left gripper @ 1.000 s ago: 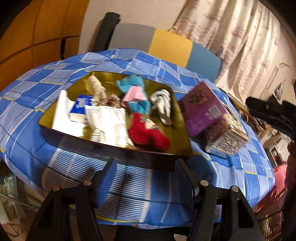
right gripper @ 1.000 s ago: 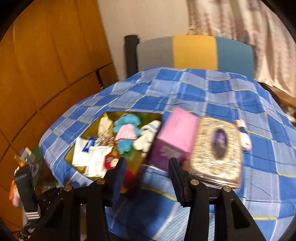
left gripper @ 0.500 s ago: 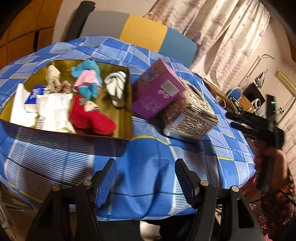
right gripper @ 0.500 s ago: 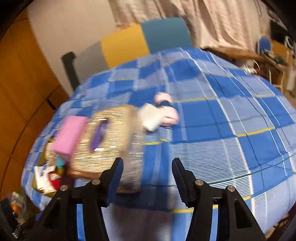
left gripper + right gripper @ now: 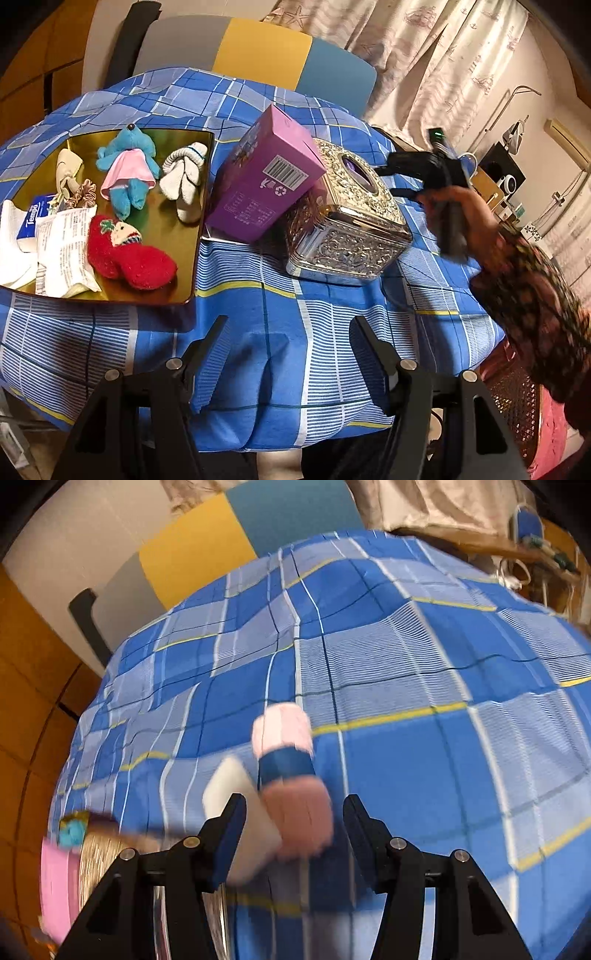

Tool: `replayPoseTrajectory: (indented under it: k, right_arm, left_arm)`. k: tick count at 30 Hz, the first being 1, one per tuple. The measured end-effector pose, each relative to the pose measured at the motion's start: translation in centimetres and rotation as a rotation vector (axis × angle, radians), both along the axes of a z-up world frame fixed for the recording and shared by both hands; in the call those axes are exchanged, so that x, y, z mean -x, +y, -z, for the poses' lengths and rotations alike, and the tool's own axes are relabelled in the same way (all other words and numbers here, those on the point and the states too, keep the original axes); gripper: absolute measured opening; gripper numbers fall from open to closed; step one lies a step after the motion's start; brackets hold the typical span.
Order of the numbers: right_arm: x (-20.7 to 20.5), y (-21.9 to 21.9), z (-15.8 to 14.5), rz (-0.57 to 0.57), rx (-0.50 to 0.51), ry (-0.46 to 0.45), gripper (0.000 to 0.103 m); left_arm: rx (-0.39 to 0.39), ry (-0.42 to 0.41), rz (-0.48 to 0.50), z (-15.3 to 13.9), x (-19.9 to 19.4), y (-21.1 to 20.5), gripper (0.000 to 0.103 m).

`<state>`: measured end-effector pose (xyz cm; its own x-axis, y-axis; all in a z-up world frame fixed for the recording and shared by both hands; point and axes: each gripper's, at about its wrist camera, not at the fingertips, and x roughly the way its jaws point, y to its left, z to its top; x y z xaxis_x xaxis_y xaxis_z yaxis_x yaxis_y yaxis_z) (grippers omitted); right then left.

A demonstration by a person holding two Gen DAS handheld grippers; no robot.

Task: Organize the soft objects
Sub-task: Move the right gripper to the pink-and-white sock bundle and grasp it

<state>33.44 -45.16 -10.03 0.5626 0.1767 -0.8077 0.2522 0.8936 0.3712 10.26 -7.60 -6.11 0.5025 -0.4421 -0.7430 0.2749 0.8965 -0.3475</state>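
One gold tray point(image 5: 201, 206) sits on the tabletop point(image 5: 258, 332), which is covered by a blue plaid cloth. In the tray I count three plush toys: one blue toy in a pink skirt point(image 5: 127, 171), one red knitted toy with a small face point(image 5: 129, 254), and one white-grey striped toy point(image 5: 184, 177). Beside them lie one cream cloth bundle point(image 5: 68, 171), one scrunchie point(image 5: 83, 192), one blue tissue pack point(image 5: 37, 218), one printed white packet point(image 5: 64, 251) and one plain white piece point(image 5: 11, 243) at the tray's left edge.

Just right of the tray stand two boxes: one purple carton point(image 5: 266, 181), tilted and leaning against one ornate silver tissue box point(image 5: 347, 221).

Apart from these, on the open cloth beyond the silver box, lie two more soft things side by side and touching: one pink roll point(image 5: 291, 775) with a dark blue band round its middle, fuzzy and pale at the far end, and one white block point(image 5: 240, 808) against its left side. Both are blurred.

The left tool point(image 5: 288, 354) hovers over the near edge of the tabletop, its jaws released wide with nothing in them. The right tool point(image 5: 293, 830), held in a hand point(image 5: 454, 210) with a patterned sleeve, has its jaws apart; the pink roll and the white block show between them, but the pads are not pressing on either.
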Motion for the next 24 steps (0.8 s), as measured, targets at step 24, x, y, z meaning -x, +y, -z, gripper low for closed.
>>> replayPoseTrajectory:
  k: [24]
  right_arm:
    - [6.1, -7.9, 2.4, 0.078, 0.030, 0.091, 0.040]
  left_arm:
    - [0.057, -0.047, 0.133, -3.7, -2.8, -7.2, 0.066]
